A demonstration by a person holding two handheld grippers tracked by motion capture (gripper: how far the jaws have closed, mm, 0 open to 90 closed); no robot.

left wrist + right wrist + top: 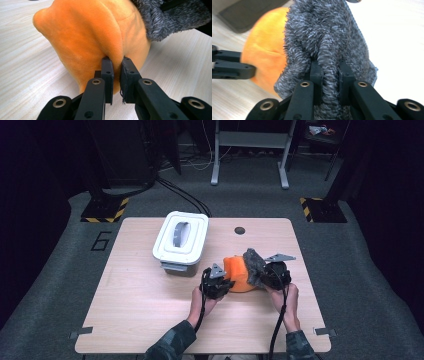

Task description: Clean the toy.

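While a person's two hands are working at a pale wood-grain table (130, 320), the left gripper (117, 65) is pinching a fold of a smooth, rounded orange plush cloth (87, 37) between its narrow black jaws. Just beside it, the right gripper (329, 71) is clamping a ridge of shaggy grey fleece cloth (329, 32), which is draping over the orange one near the table's middle. Farther back, a white rectangular lidded plastic box (180, 239) is sitting.

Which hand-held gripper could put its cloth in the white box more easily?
Probably the left hand-held gripper. It pinches the orange cloth and sits nearer the white box. The right hand-held gripper, clamped on the grey cloth, is farther away. The box's lid looks closed.
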